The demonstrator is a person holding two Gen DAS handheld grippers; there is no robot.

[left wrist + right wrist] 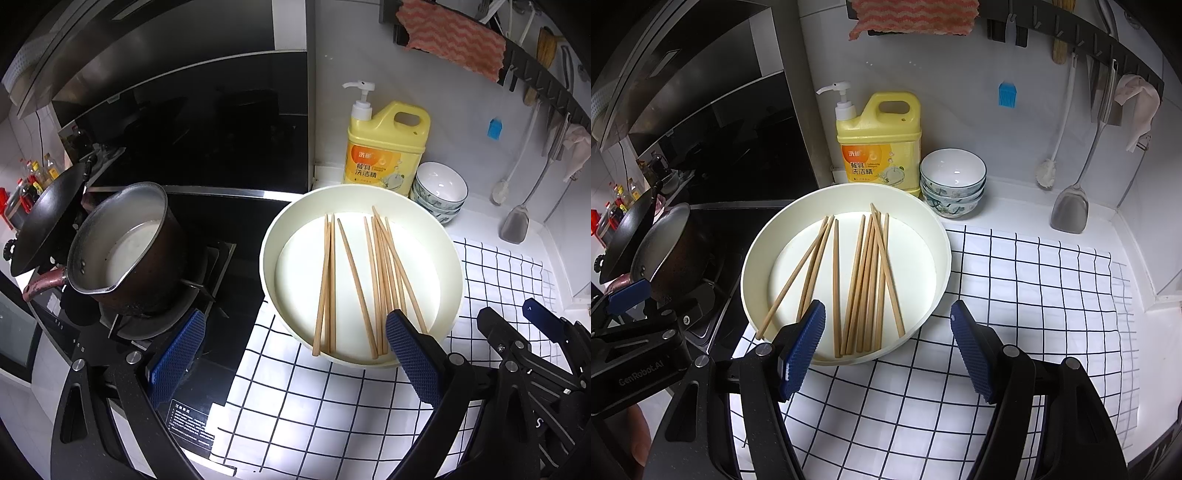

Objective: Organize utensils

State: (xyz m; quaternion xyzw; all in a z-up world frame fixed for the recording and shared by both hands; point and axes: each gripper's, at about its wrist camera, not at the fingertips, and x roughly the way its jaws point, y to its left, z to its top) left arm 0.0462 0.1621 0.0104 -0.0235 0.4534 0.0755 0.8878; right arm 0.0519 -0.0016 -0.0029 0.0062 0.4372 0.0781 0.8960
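Observation:
Several wooden chopsticks lie loose in a round cream basin on a checked cloth. They also show in the right wrist view, in the same basin. My left gripper is open and empty, just short of the basin's near rim, its right finger over the rim. My right gripper is open and empty, above the basin's near rim. The right gripper also shows at the right edge of the left wrist view.
A pot and a dark wok sit on the stove at the left. A yellow detergent bottle and stacked bowls stand behind the basin. A spatula, brush and cloths hang on the wall rail. The checked cloth covers the counter.

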